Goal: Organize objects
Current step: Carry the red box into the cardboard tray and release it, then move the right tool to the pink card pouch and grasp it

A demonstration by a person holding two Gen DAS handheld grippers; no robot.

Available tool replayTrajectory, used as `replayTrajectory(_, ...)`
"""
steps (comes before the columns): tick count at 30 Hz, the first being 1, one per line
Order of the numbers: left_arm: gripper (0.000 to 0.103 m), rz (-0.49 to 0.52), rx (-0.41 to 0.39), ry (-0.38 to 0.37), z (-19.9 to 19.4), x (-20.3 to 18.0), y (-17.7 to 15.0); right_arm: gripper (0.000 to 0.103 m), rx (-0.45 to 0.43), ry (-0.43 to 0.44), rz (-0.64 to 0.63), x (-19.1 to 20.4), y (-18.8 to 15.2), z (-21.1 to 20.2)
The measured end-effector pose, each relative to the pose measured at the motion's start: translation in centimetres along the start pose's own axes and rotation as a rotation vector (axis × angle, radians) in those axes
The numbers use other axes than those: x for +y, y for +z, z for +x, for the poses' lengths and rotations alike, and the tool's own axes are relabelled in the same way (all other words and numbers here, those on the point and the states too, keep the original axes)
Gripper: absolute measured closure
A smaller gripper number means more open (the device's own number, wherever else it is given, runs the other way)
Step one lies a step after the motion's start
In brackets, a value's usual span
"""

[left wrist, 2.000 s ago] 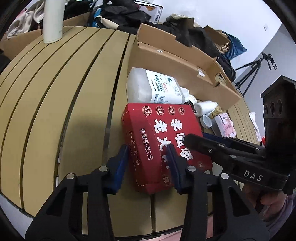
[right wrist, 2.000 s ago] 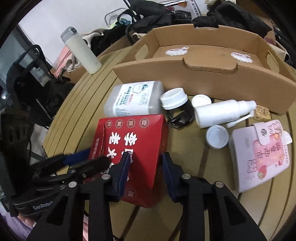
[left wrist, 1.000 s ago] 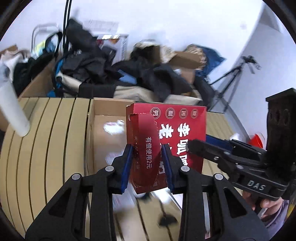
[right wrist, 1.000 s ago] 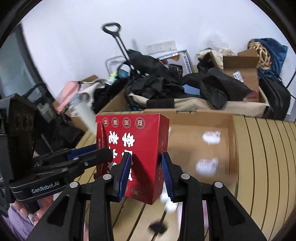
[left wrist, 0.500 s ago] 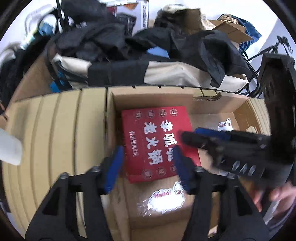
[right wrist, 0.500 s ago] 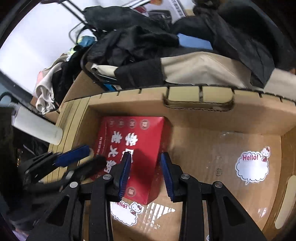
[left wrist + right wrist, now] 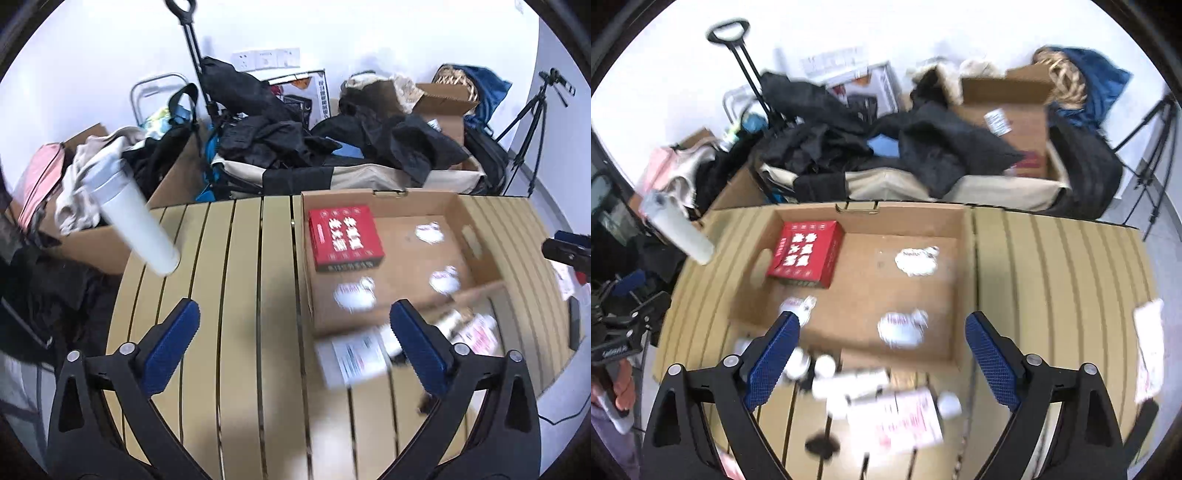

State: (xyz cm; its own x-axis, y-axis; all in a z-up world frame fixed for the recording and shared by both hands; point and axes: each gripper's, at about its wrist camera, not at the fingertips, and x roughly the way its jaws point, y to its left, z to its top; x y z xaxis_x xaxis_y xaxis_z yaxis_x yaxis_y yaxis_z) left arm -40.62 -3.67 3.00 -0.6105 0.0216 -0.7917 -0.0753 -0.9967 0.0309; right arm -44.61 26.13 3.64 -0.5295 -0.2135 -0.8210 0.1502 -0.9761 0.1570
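Note:
The red box lies flat in the far left corner of the open cardboard box; it also shows in the right wrist view inside the cardboard box. My left gripper is open and empty, raised above the slatted table, back from the cardboard box. My right gripper is open and empty above the cardboard box's near wall. A blurred white jug, small white bottles and a pink pouch lie on the table in front of the cardboard box.
A white tumbler stands at the table's far left. Piles of dark clothes, bags and cartons crowd the floor behind the table. A tripod stands at the right. A white paper lies at the table's right.
Both grippers carried the red box from the table into the cardboard box, let go of it, opened wide and pulled back and up.

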Motion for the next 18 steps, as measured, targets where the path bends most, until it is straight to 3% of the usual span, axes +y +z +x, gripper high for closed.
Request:
replayTrajectory(5, 0.0, -0.015, -0.058, -0.064, -6.5, -0.8, -4.5, 0.009, -0.07, 0.018, -0.028, 0.4, -5.6, -7.0)
replayTrajectory(10, 0.0, -0.014, -0.116, -0.018, -11.9, -1.5, -10.8, 0.009, -0.153, 0.058, -0.107, 2.2, -12.6, -12.0)
replayTrajectory(18, 0.0, 0.013, -0.178, -0.06, -18.7, -3.0, -22.2, 0.009, -0.241, 0.175, -0.172, 5.0, -24.6, -17.1)
